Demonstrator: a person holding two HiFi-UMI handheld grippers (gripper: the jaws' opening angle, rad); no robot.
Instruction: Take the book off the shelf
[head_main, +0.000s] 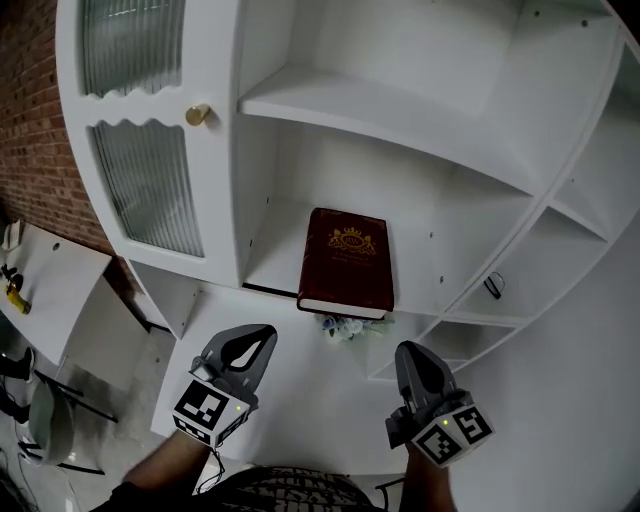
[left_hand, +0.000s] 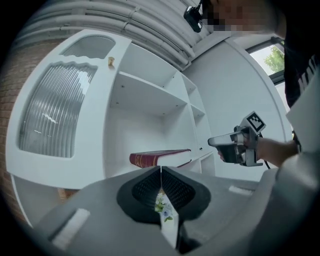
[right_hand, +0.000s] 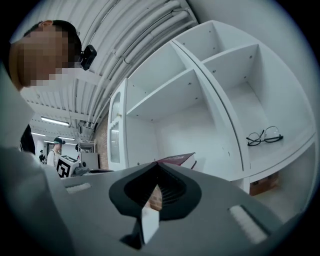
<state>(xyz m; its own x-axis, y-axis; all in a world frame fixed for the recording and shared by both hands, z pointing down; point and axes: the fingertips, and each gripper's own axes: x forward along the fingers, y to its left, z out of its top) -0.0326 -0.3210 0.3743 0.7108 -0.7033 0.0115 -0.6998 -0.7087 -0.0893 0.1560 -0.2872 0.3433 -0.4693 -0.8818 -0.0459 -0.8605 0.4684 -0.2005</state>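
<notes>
A dark red book (head_main: 347, 262) with a gold crest lies flat on the middle shelf (head_main: 275, 262) of a white unit, its front edge slightly over the lip. It also shows in the left gripper view as the book (left_hand: 157, 158), and in the right gripper view as the book (right_hand: 176, 159). My left gripper (head_main: 260, 338) hangs below and left of the book, shut and holding nothing. My right gripper (head_main: 410, 352) sits below and right of it, also shut and holding nothing. Both are a short way off the shelf and touch nothing. The left gripper (left_hand: 161, 170) and right gripper (right_hand: 156, 166) show their jaws pressed together.
A cabinet door with ribbed glass (head_main: 150, 185) and a gold knob (head_main: 198, 115) stands left of the book's bay. Eyeglasses (right_hand: 264, 136) lie in the right-hand compartment. A small floral thing (head_main: 345, 326) sits just under the shelf's front edge. A brick wall (head_main: 30, 140) is at far left.
</notes>
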